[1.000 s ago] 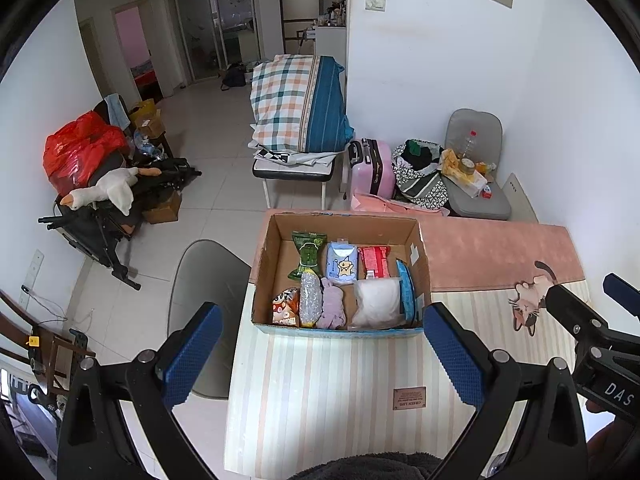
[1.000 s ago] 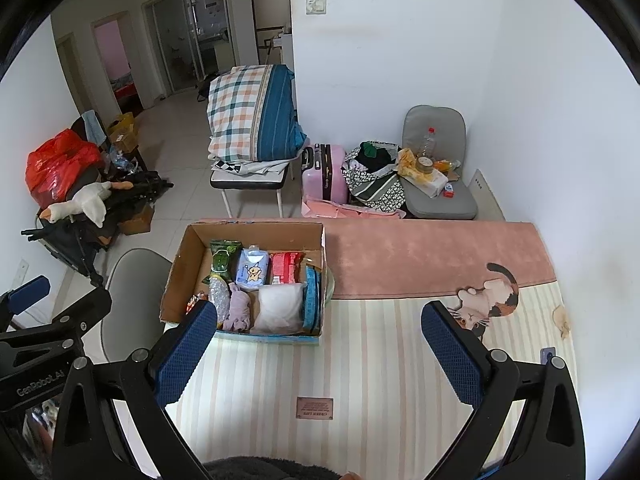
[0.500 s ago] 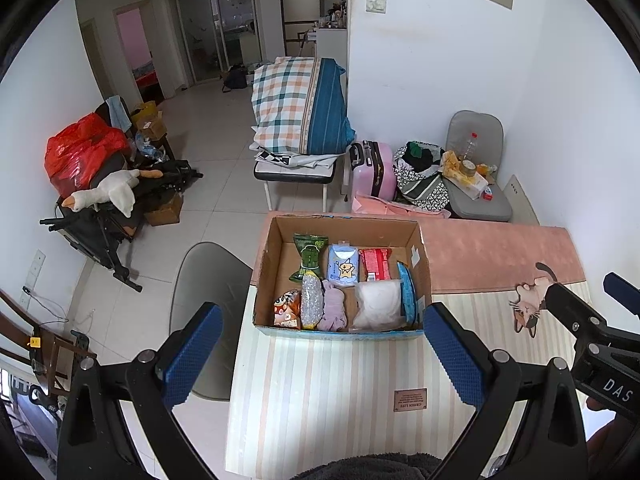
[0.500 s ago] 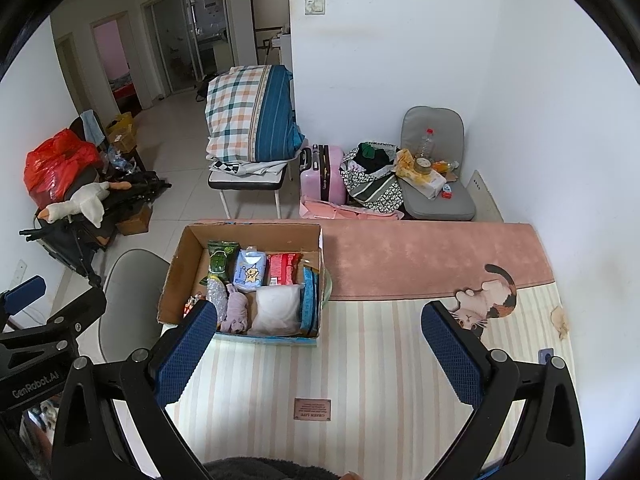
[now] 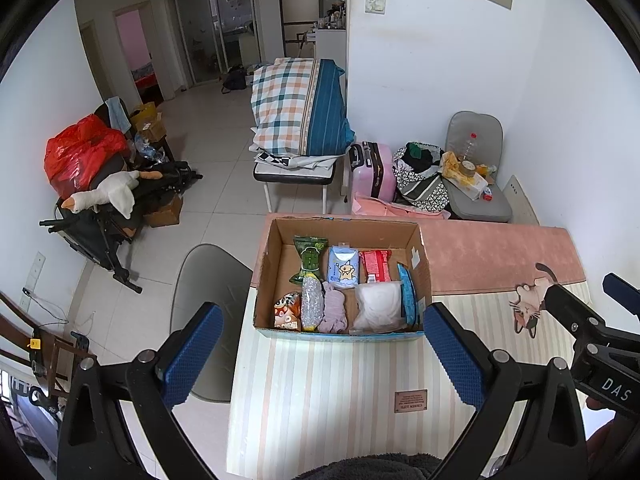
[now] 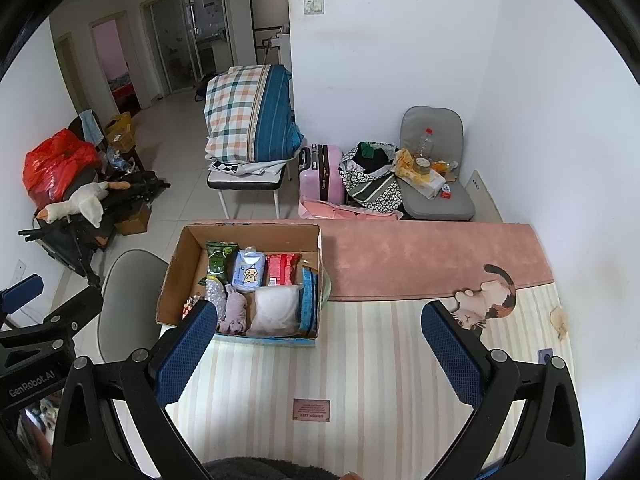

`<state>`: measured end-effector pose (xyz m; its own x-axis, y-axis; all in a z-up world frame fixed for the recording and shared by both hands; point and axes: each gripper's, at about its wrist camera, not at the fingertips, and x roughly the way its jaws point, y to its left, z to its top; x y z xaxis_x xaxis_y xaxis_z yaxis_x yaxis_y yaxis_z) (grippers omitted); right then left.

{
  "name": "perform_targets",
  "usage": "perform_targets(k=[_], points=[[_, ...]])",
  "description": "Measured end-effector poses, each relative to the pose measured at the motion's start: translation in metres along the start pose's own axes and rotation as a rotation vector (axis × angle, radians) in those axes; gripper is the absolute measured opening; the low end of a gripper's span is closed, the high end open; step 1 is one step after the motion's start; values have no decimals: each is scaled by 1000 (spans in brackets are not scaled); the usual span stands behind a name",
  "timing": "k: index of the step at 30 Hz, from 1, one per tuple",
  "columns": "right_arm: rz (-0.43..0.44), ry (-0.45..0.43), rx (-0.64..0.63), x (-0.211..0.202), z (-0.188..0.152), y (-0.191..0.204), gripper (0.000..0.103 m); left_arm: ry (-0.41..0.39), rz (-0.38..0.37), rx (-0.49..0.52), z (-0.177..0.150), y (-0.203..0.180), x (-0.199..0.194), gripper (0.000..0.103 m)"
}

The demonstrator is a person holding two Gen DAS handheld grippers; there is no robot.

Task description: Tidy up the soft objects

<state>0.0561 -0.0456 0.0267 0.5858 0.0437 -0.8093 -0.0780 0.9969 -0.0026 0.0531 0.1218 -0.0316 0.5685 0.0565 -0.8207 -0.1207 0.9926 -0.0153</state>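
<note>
The left gripper (image 5: 320, 350) and right gripper (image 6: 318, 354) hang wide apart, empty, above the striped mat (image 6: 360, 380). Farther on, the cardboard box (image 5: 422, 264) holds soft packets, a purple cloth (image 5: 334, 312) and perhaps a white bagged pad (image 5: 378, 306).

A plaid quilt (image 5: 298, 108) sits folded on a bench (image 5: 294, 176), with a pink suitcase (image 5: 370, 170) just beside it. Over by the wall, a white goose toy (image 5: 102, 196) sprawls below a red bag (image 5: 80, 152), and a grey chair (image 6: 436, 184) carries a bottle (image 6: 425, 142).
</note>
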Motion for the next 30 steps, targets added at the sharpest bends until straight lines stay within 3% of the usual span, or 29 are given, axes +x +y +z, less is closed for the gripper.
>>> perform_targets(k=[30], points=[[-6,-7,-12,0,0,4,103,-11,-2,2,12,1,0,103]])
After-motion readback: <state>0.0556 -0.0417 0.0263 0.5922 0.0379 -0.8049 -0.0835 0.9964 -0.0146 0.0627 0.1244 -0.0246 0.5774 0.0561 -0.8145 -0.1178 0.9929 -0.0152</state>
